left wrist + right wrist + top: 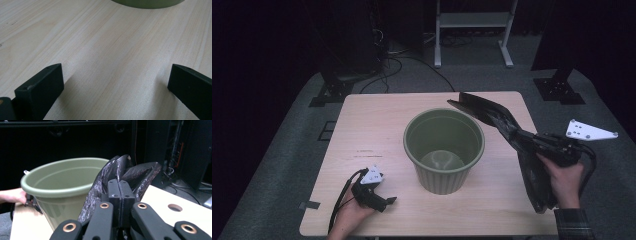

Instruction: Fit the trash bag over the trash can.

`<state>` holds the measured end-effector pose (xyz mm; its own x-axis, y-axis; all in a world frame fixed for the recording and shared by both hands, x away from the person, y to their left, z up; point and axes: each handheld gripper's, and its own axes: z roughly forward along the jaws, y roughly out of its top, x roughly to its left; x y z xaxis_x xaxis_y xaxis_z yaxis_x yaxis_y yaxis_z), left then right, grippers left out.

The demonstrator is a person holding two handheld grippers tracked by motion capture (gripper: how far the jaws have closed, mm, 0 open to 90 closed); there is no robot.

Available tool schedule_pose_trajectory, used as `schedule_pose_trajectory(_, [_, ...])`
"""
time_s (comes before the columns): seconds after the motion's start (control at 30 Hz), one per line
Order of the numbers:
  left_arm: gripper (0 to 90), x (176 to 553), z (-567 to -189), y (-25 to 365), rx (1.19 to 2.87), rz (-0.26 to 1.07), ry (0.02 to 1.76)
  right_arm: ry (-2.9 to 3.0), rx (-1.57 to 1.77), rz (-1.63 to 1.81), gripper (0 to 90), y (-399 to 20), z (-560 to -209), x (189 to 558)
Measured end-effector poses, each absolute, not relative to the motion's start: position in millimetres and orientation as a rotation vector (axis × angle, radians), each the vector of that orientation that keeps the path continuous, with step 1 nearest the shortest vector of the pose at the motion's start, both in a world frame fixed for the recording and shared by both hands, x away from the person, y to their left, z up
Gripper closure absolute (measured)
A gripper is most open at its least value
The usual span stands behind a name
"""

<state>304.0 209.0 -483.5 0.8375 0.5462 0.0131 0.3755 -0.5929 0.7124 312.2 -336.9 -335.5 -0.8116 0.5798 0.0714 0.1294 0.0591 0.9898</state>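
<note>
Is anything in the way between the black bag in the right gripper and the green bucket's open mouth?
Nothing visible. The right gripper is shut on the black bag, held beside the green bucket, whose mouth is open and uncovered.

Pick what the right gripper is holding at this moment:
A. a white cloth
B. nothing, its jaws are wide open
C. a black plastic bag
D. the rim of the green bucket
C: in the right gripper view the right gripper has its jaws pressed together on the crinkled black plastic bag, beside the green bucket.
</note>
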Motion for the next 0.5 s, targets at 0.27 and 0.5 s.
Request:
schedule_pose_trajectory(0.27, [0.0, 304.0, -483.5, 209.0, 2.272, 0.297, 0.669, 1.975, 0.635, 1.867, 89.6, -332.7, -319.9, 305.3])
schedule_pose_trajectory(0.5, [0.0, 304.0, -483.5, 209.1, 2.273, 0.297, 0.668, 1.973, 0.582, 1.882, 89.5, -330.0, -308.7, 292.8])
